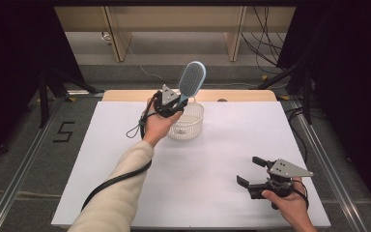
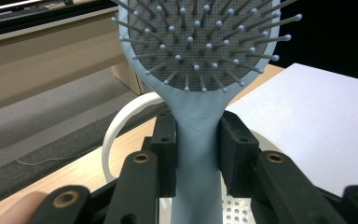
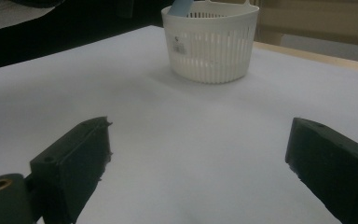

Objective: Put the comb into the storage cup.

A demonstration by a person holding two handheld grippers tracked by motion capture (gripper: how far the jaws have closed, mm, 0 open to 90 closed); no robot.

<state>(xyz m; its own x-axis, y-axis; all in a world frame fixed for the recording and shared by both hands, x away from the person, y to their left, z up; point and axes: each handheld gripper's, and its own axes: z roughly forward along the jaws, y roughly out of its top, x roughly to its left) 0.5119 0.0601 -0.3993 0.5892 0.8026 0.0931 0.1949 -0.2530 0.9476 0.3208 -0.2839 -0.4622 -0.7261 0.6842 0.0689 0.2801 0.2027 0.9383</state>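
A light-blue hairbrush (image 1: 192, 79) with a grey bristle pad stands nearly upright above the white slotted basket (image 1: 194, 126). My left gripper (image 1: 178, 104) is shut on its handle; in the left gripper view the black pads (image 2: 167, 154) press both sides of the blue handle (image 2: 197, 154), bristles facing the camera. The handle's lower end reaches down into the basket (image 2: 114, 135). My right gripper (image 1: 251, 171) rests low near the table's front right, jaws wide apart with nothing between them (image 3: 200, 163). The basket (image 3: 212, 42) shows far ahead of it.
A white mat (image 1: 222, 145) covers the wooden table (image 1: 125, 94). Black cables trail from both grippers. Dark curtains flank the table, and a metal rail (image 1: 29, 159) runs along the floor at left. Wooden furniture legs stand behind.
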